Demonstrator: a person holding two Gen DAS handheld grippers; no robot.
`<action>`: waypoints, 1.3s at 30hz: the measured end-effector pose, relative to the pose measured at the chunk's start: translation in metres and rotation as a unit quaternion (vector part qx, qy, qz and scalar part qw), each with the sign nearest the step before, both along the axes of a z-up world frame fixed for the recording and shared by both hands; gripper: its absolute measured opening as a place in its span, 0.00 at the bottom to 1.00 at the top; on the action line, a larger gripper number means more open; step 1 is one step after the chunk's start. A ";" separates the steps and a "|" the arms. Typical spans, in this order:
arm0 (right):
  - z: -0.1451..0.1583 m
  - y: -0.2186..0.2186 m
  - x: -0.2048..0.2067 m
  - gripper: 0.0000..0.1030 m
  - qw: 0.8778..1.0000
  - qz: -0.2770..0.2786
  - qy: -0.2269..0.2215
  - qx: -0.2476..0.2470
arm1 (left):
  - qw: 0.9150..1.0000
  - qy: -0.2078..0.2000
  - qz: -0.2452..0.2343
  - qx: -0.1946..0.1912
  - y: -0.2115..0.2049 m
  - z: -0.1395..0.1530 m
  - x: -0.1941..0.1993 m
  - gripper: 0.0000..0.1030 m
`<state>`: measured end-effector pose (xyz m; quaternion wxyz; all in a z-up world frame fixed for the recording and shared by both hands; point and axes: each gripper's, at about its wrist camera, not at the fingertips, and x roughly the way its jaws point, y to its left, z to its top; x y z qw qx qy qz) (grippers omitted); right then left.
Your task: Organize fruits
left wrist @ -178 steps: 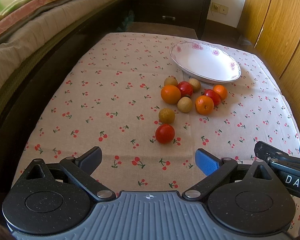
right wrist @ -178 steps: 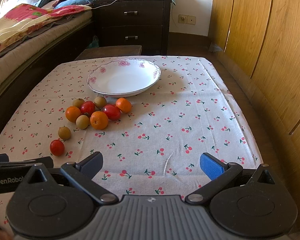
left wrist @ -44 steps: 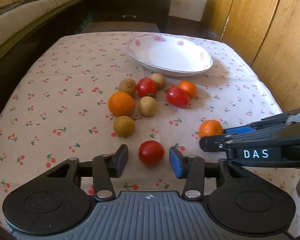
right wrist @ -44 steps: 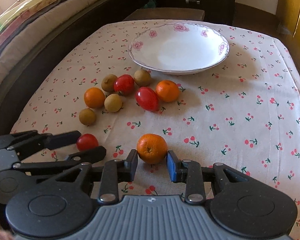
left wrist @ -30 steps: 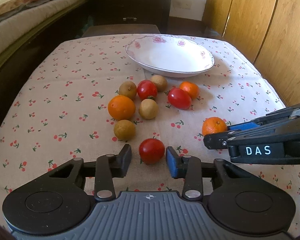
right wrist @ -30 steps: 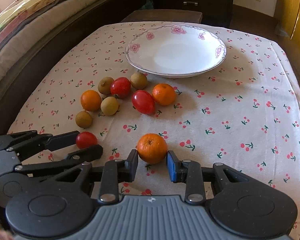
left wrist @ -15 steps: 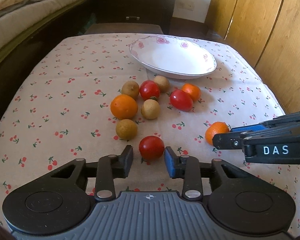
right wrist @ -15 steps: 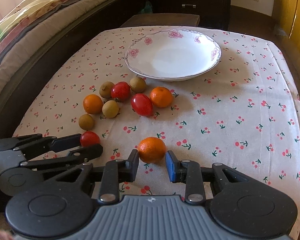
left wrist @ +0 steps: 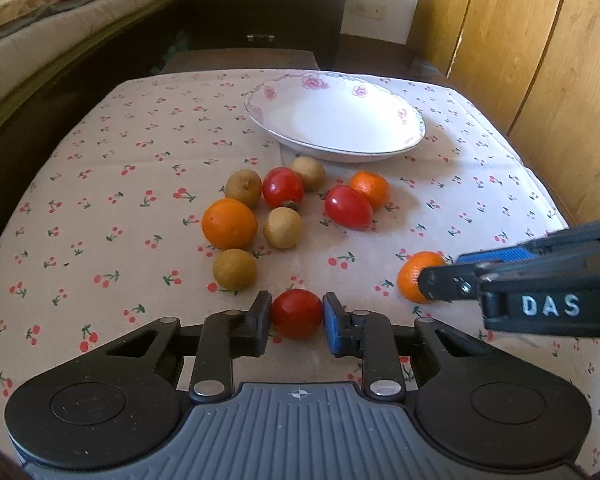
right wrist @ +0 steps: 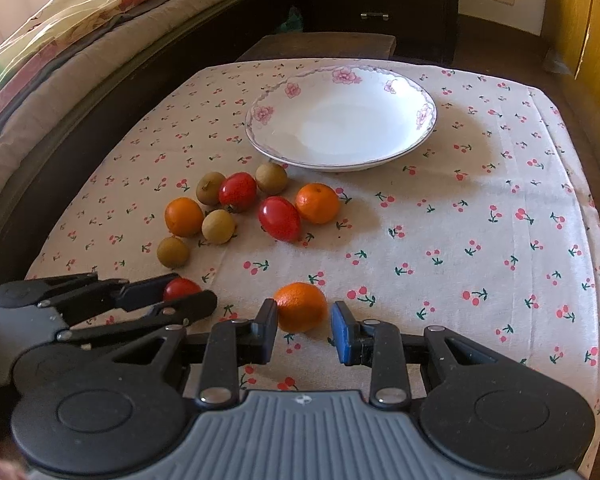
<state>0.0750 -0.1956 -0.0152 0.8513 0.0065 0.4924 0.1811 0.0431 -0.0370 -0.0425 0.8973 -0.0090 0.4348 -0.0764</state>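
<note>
Left wrist view: left gripper (left wrist: pixel 296 314) pinches a thin-skinned, squashable tomato (left wrist: pixel 297 312) across its middle, while the right gripper (right wrist: pixel 303 322) loosely brackets a firmer orange (right wrist: pixel 301 306), not visibly clamped

Home bedroom, bed (right wrist: pixel 80 40), dark dresser (left wrist: pixel 266 4), wooden wardrobe (left wrist: pixel 540 48)

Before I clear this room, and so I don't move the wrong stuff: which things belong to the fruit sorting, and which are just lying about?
Job: tomatoes, oranges, longans, bowl.
Lying about: bed, drawers, wardrobe.
</note>
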 end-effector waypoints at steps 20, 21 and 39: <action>0.035 -0.011 0.036 0.27 0.998 -0.032 -0.039 0.034 | 0.998 -0.044 0.008 -0.037 -0.007 0.050 0.043 0.34; 0.037 -0.013 0.042 0.27 0.998 -0.035 -0.041 0.037 | 0.998 -0.045 0.009 -0.040 -0.008 0.052 0.049 0.34; 0.030 -0.022 0.043 0.25 0.997 -0.029 -0.014 0.067 | 0.997 -0.031 0.002 -0.063 0.000 0.048 0.068 0.34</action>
